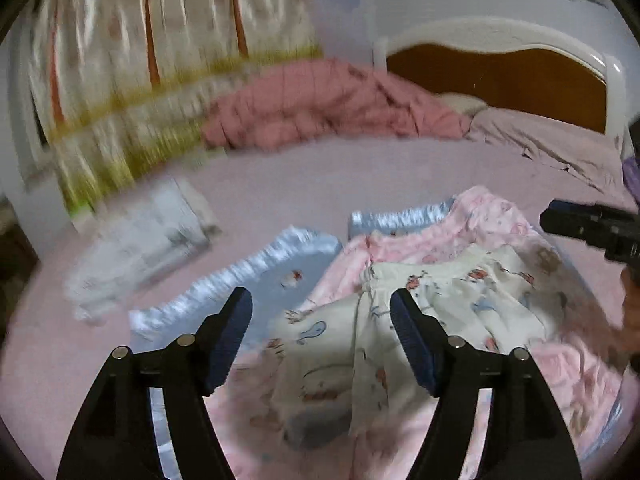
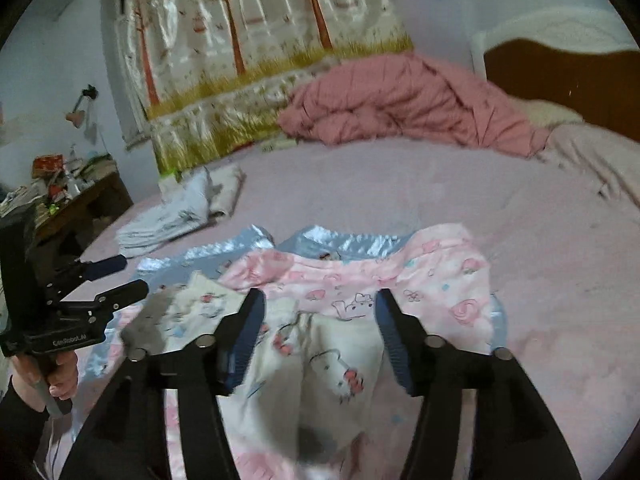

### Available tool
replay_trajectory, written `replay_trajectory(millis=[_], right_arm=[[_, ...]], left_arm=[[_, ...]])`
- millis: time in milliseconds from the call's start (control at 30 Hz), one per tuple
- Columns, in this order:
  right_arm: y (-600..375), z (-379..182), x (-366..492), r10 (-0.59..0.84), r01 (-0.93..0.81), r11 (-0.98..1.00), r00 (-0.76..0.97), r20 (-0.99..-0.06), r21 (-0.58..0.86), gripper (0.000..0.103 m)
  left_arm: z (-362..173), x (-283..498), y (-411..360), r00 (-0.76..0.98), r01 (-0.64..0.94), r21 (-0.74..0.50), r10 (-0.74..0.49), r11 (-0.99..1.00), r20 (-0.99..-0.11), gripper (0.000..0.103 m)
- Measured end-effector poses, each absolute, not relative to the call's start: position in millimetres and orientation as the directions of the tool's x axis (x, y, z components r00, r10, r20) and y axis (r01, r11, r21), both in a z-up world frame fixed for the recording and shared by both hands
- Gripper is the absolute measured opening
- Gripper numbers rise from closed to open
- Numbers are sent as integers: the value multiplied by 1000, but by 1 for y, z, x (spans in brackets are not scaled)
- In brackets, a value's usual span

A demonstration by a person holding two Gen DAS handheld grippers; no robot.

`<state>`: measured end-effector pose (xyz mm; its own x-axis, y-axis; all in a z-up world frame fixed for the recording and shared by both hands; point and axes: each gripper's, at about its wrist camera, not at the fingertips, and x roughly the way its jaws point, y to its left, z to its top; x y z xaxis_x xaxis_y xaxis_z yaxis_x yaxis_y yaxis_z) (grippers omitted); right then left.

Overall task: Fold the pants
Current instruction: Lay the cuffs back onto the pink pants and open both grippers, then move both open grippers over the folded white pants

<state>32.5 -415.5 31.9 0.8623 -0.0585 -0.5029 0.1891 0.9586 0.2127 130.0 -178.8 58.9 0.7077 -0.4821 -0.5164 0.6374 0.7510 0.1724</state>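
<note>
Pants (image 2: 320, 364), cream with cartoon print, lie crumpled on pink blanket (image 2: 440, 280) on bed (image 2: 380, 192). Left gripper (image 1: 321, 310) and right gripper (image 2: 320, 312) both spread wide above them, holding nothing.

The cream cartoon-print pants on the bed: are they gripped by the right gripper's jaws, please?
No, the right gripper hovers with jaws wide apart above the cream cartoon-print pants, gripping nothing.

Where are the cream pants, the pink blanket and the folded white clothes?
cream pants (image 2: 332, 364), right wrist view, middle of fabric.
pink blanket (image 2: 448, 280), right wrist view, upper right part.
folded white clothes (image 2: 176, 216), right wrist view, top of stack.
</note>
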Motion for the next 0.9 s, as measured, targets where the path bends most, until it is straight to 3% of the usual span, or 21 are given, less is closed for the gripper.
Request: replay_trajectory(millis=[100,167,367,500,567,600,633,667,767,900], right_arm=[[-401,44,4,-79,179,968,883,-462,176,80],[-391,50,-15,-100,183,970,901,-423,161,86],[-377,50,-54,-167,239,945,940,-297,224,86],[-378,35,-51,-230,303,936,912,-340,180,86],[-387,24,-45,-157,267,930,908,-388,251,71],[-389,18,-41,-98,227,933,908,-407,281,56],[-391,12,-36,-22,175,934,898,-439,311,47],[-391,3,-28,35,140,936,876,-482,323,45],[-381,-11,-25,33,122,960,842,-538,250,45],[-377,-19,-31,53,100,966,827,-560,238,45]], left_arm=[[67,95,-161,711,657,169,-530,734,-463,69],[66,84,-158,690,676,164,-540,718,-481,40],[41,100,-147,597,691,24,-551,722,-583,37],[13,119,-145,540,683,-53,-552,729,-635,33],[1,122,-149,529,684,-42,-536,728,-658,31],[-4,122,-151,527,686,-33,-528,727,-666,31],[-9,122,-154,526,688,-23,-520,725,-673,31],[-12,121,-156,525,690,-16,-515,724,-677,31],[-15,120,-156,541,683,-3,-508,730,-670,31],[-14,121,-152,550,671,-20,-515,742,-658,31]])
